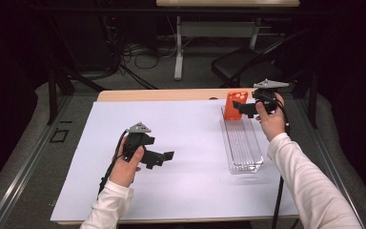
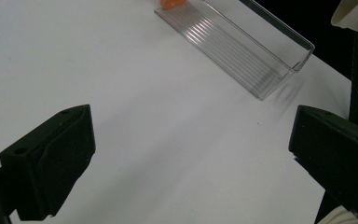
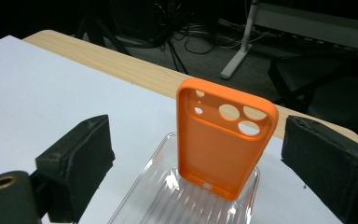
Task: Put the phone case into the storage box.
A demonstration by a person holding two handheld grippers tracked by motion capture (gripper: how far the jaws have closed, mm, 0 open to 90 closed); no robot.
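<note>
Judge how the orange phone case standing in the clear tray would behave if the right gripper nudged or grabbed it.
The orange phone case stands on end in the clear tray, so it would probably tip easily. It looks thin and hollow, likely light and somewhat flexible.

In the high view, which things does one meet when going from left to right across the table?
Left black two-jaw gripper → orange phone case standing upright → clear ribbed plastic tray → right black two-jaw gripper, held beside the case.

A white sheet [image 1: 171, 143] is spread over a wooden table [image 1: 162, 95]. Beyond it, cables [image 1: 143, 55] are strewn on the floor, beside a desk leg [image 1: 178, 47] and a dark chair [image 1: 240, 64].
</note>
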